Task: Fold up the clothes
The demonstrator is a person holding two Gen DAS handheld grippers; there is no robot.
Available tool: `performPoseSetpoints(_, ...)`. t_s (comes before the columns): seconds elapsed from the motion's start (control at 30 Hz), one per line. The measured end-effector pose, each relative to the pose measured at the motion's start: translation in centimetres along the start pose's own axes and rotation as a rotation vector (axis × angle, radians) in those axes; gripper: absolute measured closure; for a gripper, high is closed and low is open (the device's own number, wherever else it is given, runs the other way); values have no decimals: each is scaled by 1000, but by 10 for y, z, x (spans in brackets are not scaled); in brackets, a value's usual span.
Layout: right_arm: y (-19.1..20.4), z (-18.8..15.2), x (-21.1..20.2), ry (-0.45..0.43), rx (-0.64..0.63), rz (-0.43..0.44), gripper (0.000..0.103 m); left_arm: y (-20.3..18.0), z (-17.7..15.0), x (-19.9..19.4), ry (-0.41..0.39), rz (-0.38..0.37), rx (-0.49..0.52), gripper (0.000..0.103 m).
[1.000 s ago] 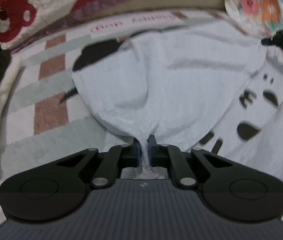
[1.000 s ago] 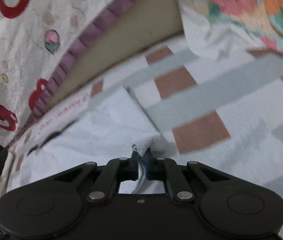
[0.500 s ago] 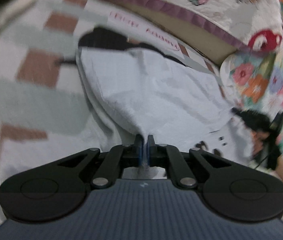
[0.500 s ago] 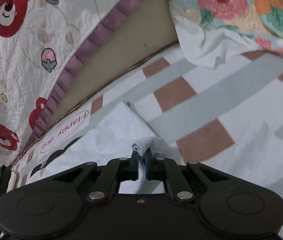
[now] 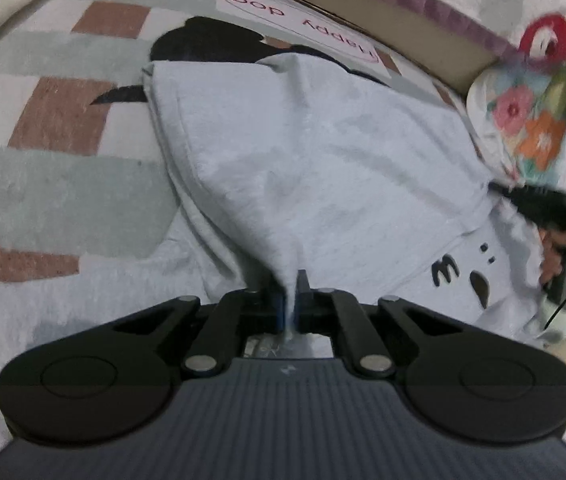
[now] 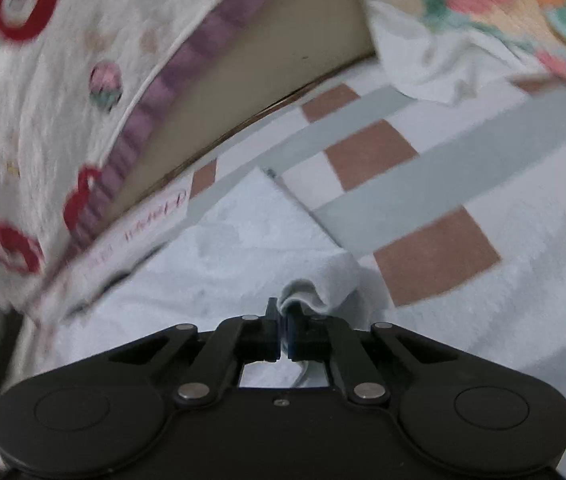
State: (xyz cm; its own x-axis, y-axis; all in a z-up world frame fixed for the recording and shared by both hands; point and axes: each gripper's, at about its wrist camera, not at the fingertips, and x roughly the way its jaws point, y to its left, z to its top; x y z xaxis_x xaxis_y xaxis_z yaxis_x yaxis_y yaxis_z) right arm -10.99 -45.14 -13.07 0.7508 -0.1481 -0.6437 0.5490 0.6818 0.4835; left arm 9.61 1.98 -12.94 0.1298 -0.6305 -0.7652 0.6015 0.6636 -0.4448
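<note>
Left gripper (image 5: pixel 290 292) jaws nearly closed, pinching a gathered fold of the white T-shirt (image 5: pixel 323 152); fabric runs down between the pads and fans out ahead of them. Right gripper (image 6: pixel 284 320) likewise clamped on a small bunched corner of the T-shirt (image 6: pixel 243 248), which curls up over the pad tips. Versus a second ago: left view has rolled, so the checked blanket (image 5: pixel 63 184) fills more of its left side, the floral cloth (image 5: pixel 539 128) sits lower right, and the right gripper (image 5: pixel 555 216) now shows blurred at the right edge of the left view, closer in than before. Right view barely changed, just more blur. T-shirt lies on the blanket ahead of both grippers, folded over itself: plain back face up, black print peeking out at the far edge and to the right of the left gripper, "Happy dog" label (image 5: pixel 303 16) beyond it near the bear-print quilt (image 6: pixel 43 120).
</note>
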Motion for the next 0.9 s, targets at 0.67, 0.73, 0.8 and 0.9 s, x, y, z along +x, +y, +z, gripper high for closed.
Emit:
performPoseSetpoints(0.67,35,26,-124,-115,-63,186,98,-72,18,-127,-196,32,-5,100)
performPoseSetpoints(0.73,44,42,-142,-149,-71,223,98,-79,18,-148,-218,22,-11,100)
performPoseSetpoints(0.8,51,53,-159,-154,-90,254,98,-80,10,-161,-204,-12,-39,100)
performPoseSetpoints(0.9,48,53,-182,-128,-108,272,98,-81,-11,-168,-162,-17,-64,100)
